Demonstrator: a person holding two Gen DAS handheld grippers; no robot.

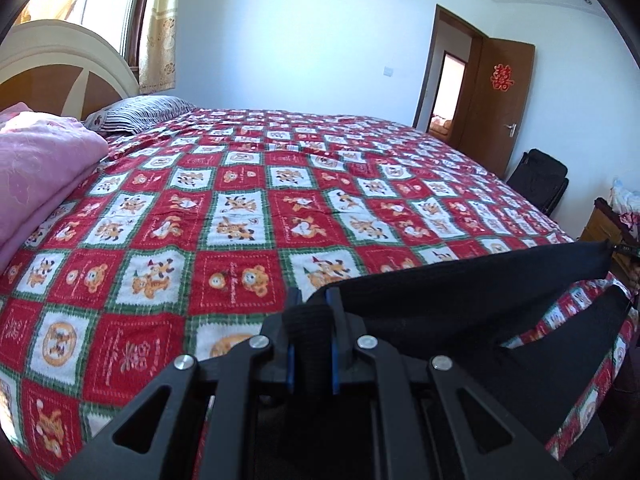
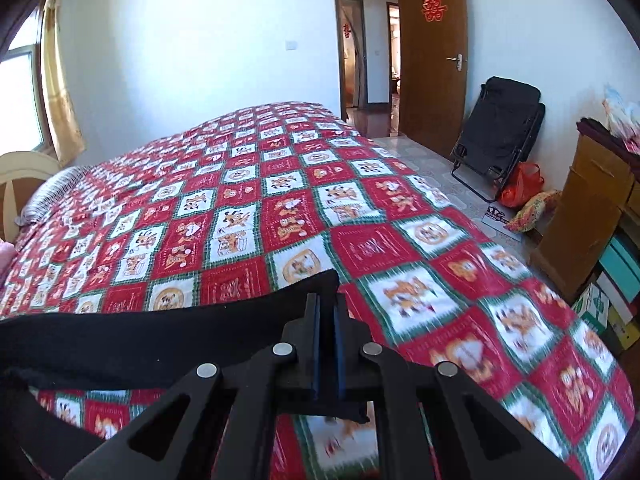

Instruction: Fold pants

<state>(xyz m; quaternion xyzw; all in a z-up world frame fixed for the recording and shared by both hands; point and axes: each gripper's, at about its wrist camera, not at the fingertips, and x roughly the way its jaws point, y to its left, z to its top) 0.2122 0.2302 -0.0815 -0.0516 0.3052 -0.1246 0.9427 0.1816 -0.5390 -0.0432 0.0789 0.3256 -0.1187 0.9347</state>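
**Black pants strung between two grippers above the near edge of the bed**

The pants (image 1: 460, 292) hang as a dark band stretched sideways between the two hands, held above the red, white and green patterned bedspread (image 1: 240, 208). The left gripper (image 1: 312, 300) has its blue-lined fingers closed down on a bunched fold of the black cloth at one end; from there the fabric runs off to the right, toward the other hand. The right gripper (image 2: 327, 304) is pinched narrow on the opposite end, and in its view the same band runs off to the left, with a small tail of cloth poking out beneath the fingers.

So the long axis of the held edge lies across the body, roughly parallel to the near edge of the bed, and each hand sits at an end of it. Neither hand is nearer the middle. Below the taut edge, more black fabric droops toward the bed's near side, with bedspread showing through a gap between the hanging parts; these are probably the legs, though I cannot tell for sure.

The open spread of the bed lies straight ahead of both grippers. My judgement is that the coming move depends on carrying both ends forward together, keeping the band level, so the cloth lays flat rather than twisted.
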